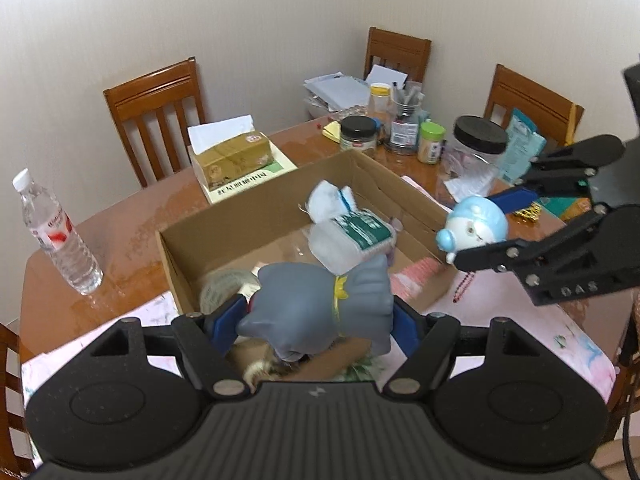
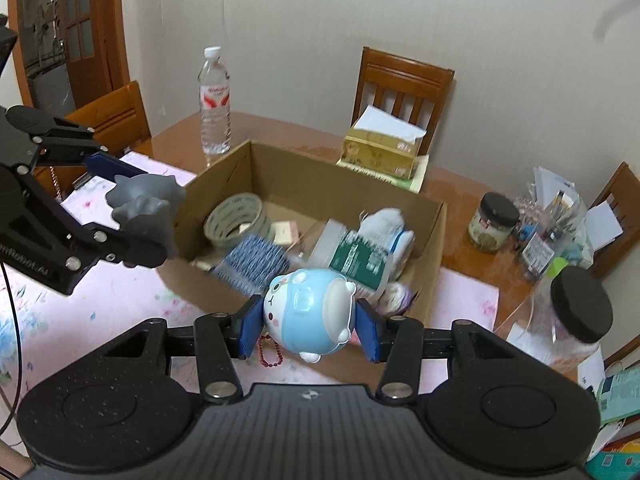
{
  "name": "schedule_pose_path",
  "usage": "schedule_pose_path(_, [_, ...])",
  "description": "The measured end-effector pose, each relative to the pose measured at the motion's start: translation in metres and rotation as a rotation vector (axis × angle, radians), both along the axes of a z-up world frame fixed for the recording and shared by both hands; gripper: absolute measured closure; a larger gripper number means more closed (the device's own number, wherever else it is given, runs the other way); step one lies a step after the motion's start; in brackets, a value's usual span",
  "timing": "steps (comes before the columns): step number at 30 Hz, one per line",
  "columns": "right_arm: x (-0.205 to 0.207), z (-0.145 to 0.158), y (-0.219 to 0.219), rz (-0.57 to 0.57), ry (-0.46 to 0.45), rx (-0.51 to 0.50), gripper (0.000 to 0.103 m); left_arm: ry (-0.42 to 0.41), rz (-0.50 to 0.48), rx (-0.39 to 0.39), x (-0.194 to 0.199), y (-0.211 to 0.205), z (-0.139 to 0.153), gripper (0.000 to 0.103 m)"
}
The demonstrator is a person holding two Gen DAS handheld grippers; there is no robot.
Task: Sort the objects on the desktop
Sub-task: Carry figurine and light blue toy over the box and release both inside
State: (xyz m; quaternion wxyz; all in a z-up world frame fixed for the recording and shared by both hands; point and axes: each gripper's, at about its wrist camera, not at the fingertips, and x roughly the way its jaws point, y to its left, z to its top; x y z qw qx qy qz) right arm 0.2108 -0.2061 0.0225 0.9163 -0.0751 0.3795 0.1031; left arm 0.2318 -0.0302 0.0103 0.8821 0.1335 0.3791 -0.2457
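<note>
An open cardboard box [image 1: 224, 236] [image 2: 320, 176] stands mid-table, holding a tape roll [image 2: 234, 220], a blue patterned pad [image 2: 256, 262], a green-labelled plastic case [image 1: 352, 240] [image 2: 352, 258] and a white cloth [image 2: 386, 220]. My left gripper [image 1: 320, 320] [image 2: 128, 216] is shut on a grey toy figure [image 1: 320, 308] [image 2: 148, 204] above the box's near-left edge. My right gripper [image 2: 308, 320] [image 1: 480, 224] is shut on a light-blue round toy [image 2: 308, 312] [image 1: 474, 226] with a red bead chain [image 2: 270, 354], just outside the box's near wall.
A water bottle [image 1: 60, 236] [image 2: 215, 100], a tissue box on a book [image 1: 232, 160] [image 2: 380, 148], jars [image 1: 358, 132] [image 2: 576, 312], a pen cup [image 1: 406, 120] and papers crowd the far table. Wooden chairs [image 1: 156, 112] [image 2: 400, 84] surround it. A pink floral mat [image 2: 92, 312] covers the near side.
</note>
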Motion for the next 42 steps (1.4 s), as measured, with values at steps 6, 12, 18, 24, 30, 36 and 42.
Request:
schedule_pose_path(6, [0.015, 0.004, -0.006, 0.0, -0.011, -0.007, 0.049, 0.008, 0.016, 0.008, 0.03, -0.004, 0.006, 0.028])
schedule_pose_path(12, [0.034, 0.0, -0.016, -0.002, -0.006, 0.012, 0.049, 0.03, 0.037, 0.025, 0.062, -0.011, 0.003, 0.028])
schedule_pose_path(18, [0.048, -0.009, -0.022, -0.01, 0.007, 0.016, 0.048, 0.036, 0.041, 0.021, 0.086, -0.017, 0.0, 0.028])
schedule_pose_path(24, [0.052, -0.009, -0.021, -0.015, -0.011, 0.022, 0.014, 0.047, 0.039, 0.024, 0.101, -0.023, -0.005, 0.028])
schedule_pose_path(30, [0.054, -0.014, -0.017, 0.004, 0.015, 0.026, 0.008, 0.065, 0.037, 0.034, 0.111, -0.026, -0.017, 0.028])
schedule_pose_path(36, [0.054, -0.015, -0.017, 0.004, 0.017, 0.037, 0.005, 0.076, 0.046, 0.034, 0.122, -0.027, -0.022, 0.028])
schedule_pose_path(42, [0.057, -0.014, -0.02, -0.012, 0.016, 0.042, 0.004, 0.089, 0.065, -0.011, 0.13, -0.026, -0.02, 0.019])
